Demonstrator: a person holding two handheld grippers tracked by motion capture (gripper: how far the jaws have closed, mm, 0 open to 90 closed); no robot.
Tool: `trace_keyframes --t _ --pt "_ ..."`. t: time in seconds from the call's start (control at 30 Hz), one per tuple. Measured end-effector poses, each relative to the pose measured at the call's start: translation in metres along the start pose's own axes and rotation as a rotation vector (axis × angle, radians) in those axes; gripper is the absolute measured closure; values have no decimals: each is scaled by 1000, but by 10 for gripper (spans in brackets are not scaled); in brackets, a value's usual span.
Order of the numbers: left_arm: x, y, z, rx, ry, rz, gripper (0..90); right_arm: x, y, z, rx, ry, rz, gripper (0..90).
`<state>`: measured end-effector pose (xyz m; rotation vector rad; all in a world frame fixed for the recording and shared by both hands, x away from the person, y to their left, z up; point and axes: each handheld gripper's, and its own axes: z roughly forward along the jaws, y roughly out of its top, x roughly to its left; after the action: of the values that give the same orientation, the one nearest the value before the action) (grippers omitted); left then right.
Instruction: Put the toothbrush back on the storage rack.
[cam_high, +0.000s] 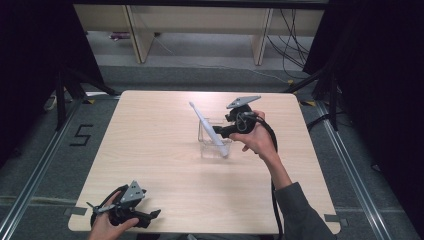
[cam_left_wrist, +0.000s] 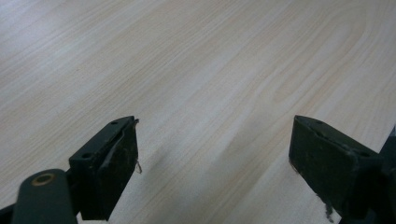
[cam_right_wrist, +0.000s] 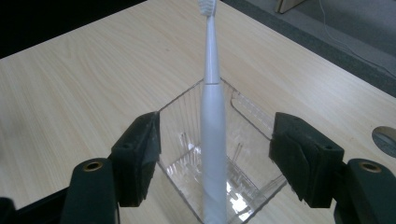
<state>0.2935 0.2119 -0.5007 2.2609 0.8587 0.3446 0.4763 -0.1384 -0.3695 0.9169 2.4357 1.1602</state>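
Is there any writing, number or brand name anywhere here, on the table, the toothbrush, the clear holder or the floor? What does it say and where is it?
"5": a black numeral marked on the grey floor, left of the table.
Nothing readable on the toothbrush, on the clear holder or on either handheld gripper.

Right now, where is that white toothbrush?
In the high view, the toothbrush leans inside the clear box right of the table's centre, beside the right gripper.

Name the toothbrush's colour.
White toothbrush, standing in the clear box; best seen in the right gripper view.
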Motion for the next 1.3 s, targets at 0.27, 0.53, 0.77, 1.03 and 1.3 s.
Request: trace_keyframes --t 0.27,0.53,0.77,1.03,1.3 --pt "-1 0 1 -1 -1 -9 153 -1 -11 -17 -43 -2 20 339" --pt "-2 0 1 -3 -1 -11 153 -6 -18 -27 -68 -9 13 332" --pt "-3 0 1 -7 -8 -8 153 -9 -25 -31 -81 -20 38 324" --pt "-3 1 0 -6 -6 -2 152 -11 -36 -32 -89 -17 41 303" --pt "-3 1 0 -7 -6 -3 152 -12 -45 -38 -94 -21 55 277"
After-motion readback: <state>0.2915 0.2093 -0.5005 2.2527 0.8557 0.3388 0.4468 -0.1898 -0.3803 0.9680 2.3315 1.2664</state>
